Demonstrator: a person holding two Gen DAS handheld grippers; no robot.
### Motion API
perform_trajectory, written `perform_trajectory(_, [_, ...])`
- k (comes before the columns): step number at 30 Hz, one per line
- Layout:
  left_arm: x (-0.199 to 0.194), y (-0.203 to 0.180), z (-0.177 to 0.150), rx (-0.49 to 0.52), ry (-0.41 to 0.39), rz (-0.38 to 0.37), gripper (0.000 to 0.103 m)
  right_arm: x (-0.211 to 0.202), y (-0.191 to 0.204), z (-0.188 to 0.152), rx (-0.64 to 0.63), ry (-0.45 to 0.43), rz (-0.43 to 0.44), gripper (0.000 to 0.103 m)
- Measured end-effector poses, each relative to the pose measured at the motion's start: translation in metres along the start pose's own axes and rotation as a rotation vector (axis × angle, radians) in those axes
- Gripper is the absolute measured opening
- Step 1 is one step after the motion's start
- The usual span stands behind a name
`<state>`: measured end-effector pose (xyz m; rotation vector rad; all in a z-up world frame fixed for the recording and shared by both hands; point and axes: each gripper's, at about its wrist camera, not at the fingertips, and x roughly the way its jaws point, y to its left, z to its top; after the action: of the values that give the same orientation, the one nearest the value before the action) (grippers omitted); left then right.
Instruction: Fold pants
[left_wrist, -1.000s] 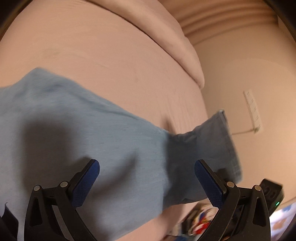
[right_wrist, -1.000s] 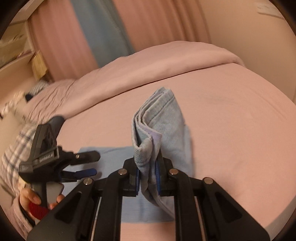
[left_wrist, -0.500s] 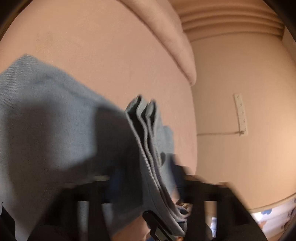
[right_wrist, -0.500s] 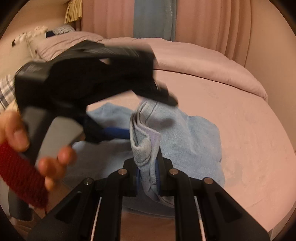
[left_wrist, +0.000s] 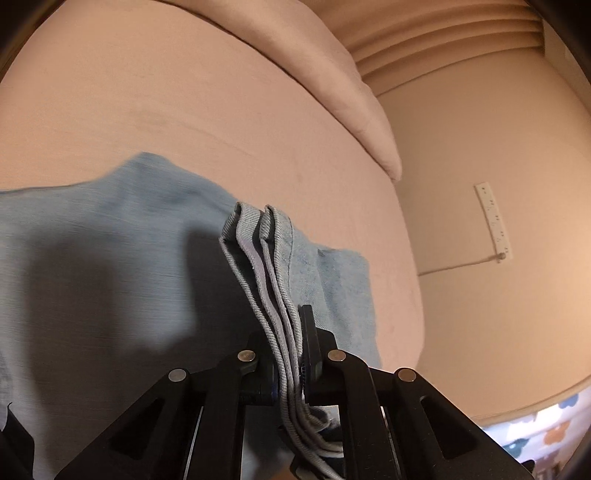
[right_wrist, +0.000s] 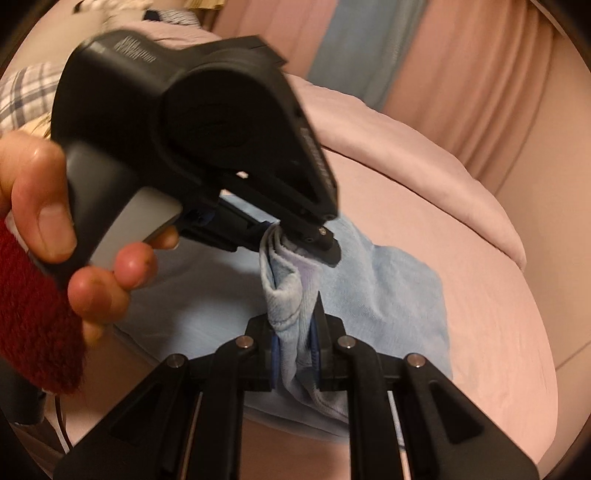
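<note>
Clamping a stack of folded hem layers between its pads, the left gripper (left_wrist: 290, 373) is pinched tight on the pants (left_wrist: 110, 266), whose light blue woven cloth spreads flat and soft over the bed (left_wrist: 184, 110) behind it. The pinched edges stand up as thin ribbed bands, grey-blue with a stitched seam line, fanned a little at the top. The right gripper (right_wrist: 295, 354) is likewise pressed together on a bunched fold of the same pants (right_wrist: 388, 295), a rolled, fuzzy wad with a pale lilac inner face and a curved line of stitching near the pads. In the right wrist view the left gripper (right_wrist: 295, 236) shows as a smooth black plastic body with a round bulge and a grey trigger, held by a hand (right_wrist: 74, 236) over a dark red knitted cuff (right_wrist: 33, 325); raised lettering runs along its casing but is too blurred to read. Its tips bite the upper end of the same bunched fold, just above the right gripper. The bed sheet is plain matte pink, with a thick quilt (right_wrist: 424, 155) heaped along its far edge and pleated curtains (right_wrist: 480, 74) behind. A white power strip (left_wrist: 493, 221) hangs on the wall.
</note>
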<state>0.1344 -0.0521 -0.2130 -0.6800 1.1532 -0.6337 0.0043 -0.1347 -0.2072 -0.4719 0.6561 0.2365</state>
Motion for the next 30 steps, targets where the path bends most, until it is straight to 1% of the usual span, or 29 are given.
perform_trajectory(2, [-0.001,0.005,0.001,0.004,-0.006,0.026,0.005,0.003,0.005,0.0,-0.013,0.005,0.02,0.014])
perform_trajectory(5, [-0.002,0.011,0.001,0.001,-0.012,0.04,0.005,0.008,0.008,0.003,-0.027,0.007,0.046,0.014])
perform_trajectory(7, [-0.001,0.017,0.004,0.003,-0.011,0.053,0.005,0.012,0.01,0.006,-0.042,0.007,0.053,0.014])
perform_trajectory(9, [0.0,0.023,0.004,-0.009,-0.004,0.082,0.005,0.02,0.009,0.01,-0.057,0.018,0.057,0.015])
perform_trajectory(11, [0.003,0.021,0.005,-0.009,-0.01,0.081,0.005,0.023,0.009,0.013,-0.055,0.03,0.065,0.015])
perform_trajectory(14, [-0.003,0.02,0.006,0.005,-0.028,0.079,0.005,0.023,0.009,0.017,-0.055,0.026,0.068,0.015])
perform_trajectory(16, [-0.005,0.021,0.008,0.016,-0.033,0.091,0.005,0.022,0.01,0.021,-0.056,0.015,0.071,0.015])
perform_trajectory(17, [-0.002,0.023,0.009,0.012,-0.025,0.1,0.006,0.018,0.014,0.016,-0.06,0.014,0.072,0.015])
perform_trajectory(19, [0.009,0.031,0.011,0.003,0.01,0.143,0.006,0.016,0.023,0.007,-0.077,0.036,0.084,0.018])
perform_trajectory(20, [0.012,0.038,0.01,-0.025,0.017,0.151,0.006,0.02,0.027,0.005,-0.092,0.061,0.087,0.021])
perform_trajectory(21, [0.012,0.039,0.01,-0.043,0.011,0.137,0.006,0.024,0.031,0.001,-0.109,0.085,0.093,0.024])
perform_trajectory(22, [0.009,0.04,0.009,-0.057,0.007,0.131,0.01,0.024,0.034,-0.002,-0.116,0.097,0.108,0.026])
perform_trajectory(23, [0.006,0.039,0.009,-0.061,0.005,0.139,0.013,0.023,0.035,-0.004,-0.117,0.096,0.117,0.03])
perform_trajectory(24, [-0.002,0.038,0.008,-0.055,-0.005,0.159,0.013,0.016,0.033,-0.005,-0.121,0.085,0.127,0.039])
perform_trajectory(26, [-0.017,0.033,0.006,-0.012,-0.034,0.213,0.016,0.005,0.025,-0.007,-0.113,0.084,0.164,0.051])
perform_trajectory(27, [-0.031,0.028,0.004,0.03,-0.066,0.261,0.016,-0.004,0.015,-0.009,-0.092,0.082,0.2,0.052])
perform_trajectory(28, [-0.039,0.024,0.002,0.054,-0.085,0.284,0.016,-0.012,0.005,-0.011,-0.068,0.089,0.239,0.051])
perform_trajectory(29, [-0.048,0.019,-0.001,0.079,-0.103,0.294,0.016,-0.02,-0.011,-0.014,-0.013,0.095,0.291,0.05])
perform_trajectory(30, [-0.055,0.013,-0.004,0.103,-0.118,0.29,0.016,-0.03,-0.036,-0.017,0.09,0.1,0.362,0.05])
